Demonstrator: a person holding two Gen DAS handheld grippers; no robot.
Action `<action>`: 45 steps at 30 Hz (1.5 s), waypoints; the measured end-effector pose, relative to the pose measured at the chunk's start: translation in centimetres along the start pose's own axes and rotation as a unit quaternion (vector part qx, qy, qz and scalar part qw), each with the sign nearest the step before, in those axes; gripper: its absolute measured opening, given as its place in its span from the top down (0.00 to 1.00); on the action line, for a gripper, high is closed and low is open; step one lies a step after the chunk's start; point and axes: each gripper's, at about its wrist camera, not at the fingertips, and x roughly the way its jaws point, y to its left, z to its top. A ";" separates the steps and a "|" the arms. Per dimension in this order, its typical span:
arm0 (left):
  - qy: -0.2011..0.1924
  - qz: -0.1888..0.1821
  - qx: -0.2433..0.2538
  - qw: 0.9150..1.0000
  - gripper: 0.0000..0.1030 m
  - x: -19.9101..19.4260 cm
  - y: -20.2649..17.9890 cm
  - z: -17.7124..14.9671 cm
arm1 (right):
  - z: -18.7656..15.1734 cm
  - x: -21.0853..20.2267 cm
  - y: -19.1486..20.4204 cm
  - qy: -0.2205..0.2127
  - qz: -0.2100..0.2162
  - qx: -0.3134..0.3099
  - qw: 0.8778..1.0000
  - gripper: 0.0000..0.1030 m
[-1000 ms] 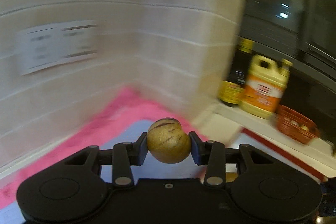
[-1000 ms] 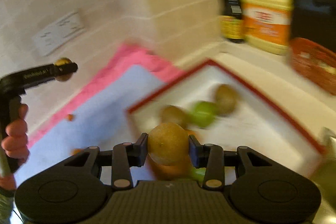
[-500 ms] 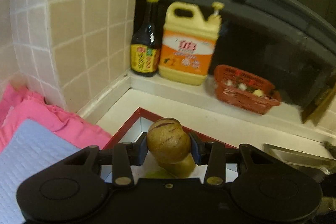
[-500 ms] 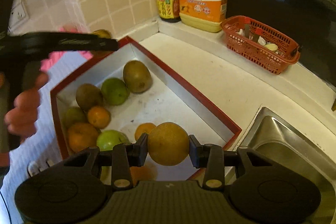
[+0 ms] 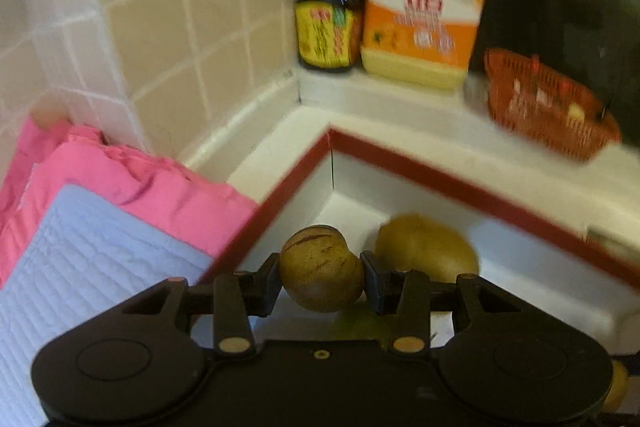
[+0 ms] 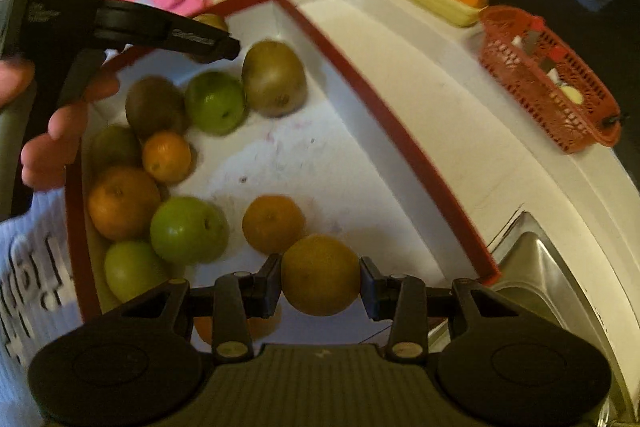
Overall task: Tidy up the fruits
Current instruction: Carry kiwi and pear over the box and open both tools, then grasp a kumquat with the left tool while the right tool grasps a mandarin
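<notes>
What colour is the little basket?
Red-orange basket, clearest in the right wrist view.

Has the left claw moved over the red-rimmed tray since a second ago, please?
Yes. The left claw, shut on the streaked fruit, swung right from the pink cloth by the tiled wall to above the red-rimmed tray's corner.

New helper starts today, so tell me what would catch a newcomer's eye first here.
Each gripper clamps a round fruit: the left gripper a streaked brown fruit, the right gripper a golden-brown fruit. Below them sits the red-rimmed white tray, with oranges, green and brown fruits crowded along its left side.
</notes>
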 end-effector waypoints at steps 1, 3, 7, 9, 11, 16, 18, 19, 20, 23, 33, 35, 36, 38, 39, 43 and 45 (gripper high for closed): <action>-0.002 0.001 0.001 1.000 0.51 0.1 0.0 -0.1 | 0.0 0.3 0.2 0.005 0.000 -0.005 1.000 0.59; 0.004 -0.015 -0.008 1.000 0.50 0.4 0.4 0.2 | 0.0 0.9 0.4 0.013 -0.004 -0.015 1.000 0.59; 0.016 -0.018 -0.004 1.000 0.49 0.8 0.3 0.3 | 0.4 1.7 0.4 0.023 0.001 -0.012 1.000 0.58; 0.013 -0.018 0.001 1.000 0.49 0.7 0.1 0.2 | 0.5 1.8 0.2 0.025 0.003 -0.007 1.000 0.58; 0.009 -0.018 0.003 1.000 0.45 0.4 0.0 0.1 | 0.5 1.7 0.0 0.023 0.007 -0.005 1.000 0.58; -0.001 -0.012 0.003 1.000 0.30 -1.5 0.6 -0.1 | 0.2 -0.2 -0.1 0.004 0.007 0.001 1.000 0.38; -0.021 -0.002 0.010 1.000 0.29 -3.3 0.6 -0.2 | -0.1 -1.5 -0.2 -0.015 0.004 0.007 1.000 0.29; -0.031 -0.001 0.007 0.999 0.27 -4.4 0.7 -0.2 | -0.2 -2.3 -0.4 -0.027 -0.002 0.012 1.000 0.28; -0.043 -0.004 0.001 0.999 0.27 -5.8 1.0 -0.3 | -0.4 -2.9 -0.5 -0.038 -0.009 0.016 0.999 0.27; -0.073 0.002 -0.001 0.997 0.23 -9.7 2.7 -0.6 | -0.7 -5.0 -1.6 -0.061 -0.019 0.032 0.997 0.25; -0.195 0.156 -0.085 0.965 0.23 -25.8 12.1 -1.8 | 0.8 -9.5 -0.9 -0.143 0.018 0.036 0.989 0.22; -0.201 0.182 -0.089 0.958 0.23 -28.0 13.3 -2.6 | 1.8 -9.7 0.6 -0.154 0.044 0.030 0.987 0.22; -0.202 0.201 -0.090 0.954 0.23 -29.0 14.0 -3.1 | 2.2 -9.9 1.5 -0.159 0.061 0.027 0.985 0.22; -0.198 0.232 -0.093 0.948 0.23 -30.3 15.1 -4.2 | 3.0 -10.1 3.6 -0.163 0.094 0.019 0.982 0.22; -0.194 0.246 -0.096 0.945 0.23 -30.8 15.7 -4.8 | 3.3 -10.2 4.7 -0.163 0.110 0.013 0.980 0.22; -0.169 0.271 -0.124 0.940 0.22 -31.4 18.3 -7.1 | 4.1 -10.2 10.0 -0.159 0.150 -0.033 0.975 0.22; -0.156 0.276 -0.139 0.938 0.22 -31.1 19.9 -8.3 | 4.3 -10.0 12.4 -0.153 0.162 -0.052 0.973 0.22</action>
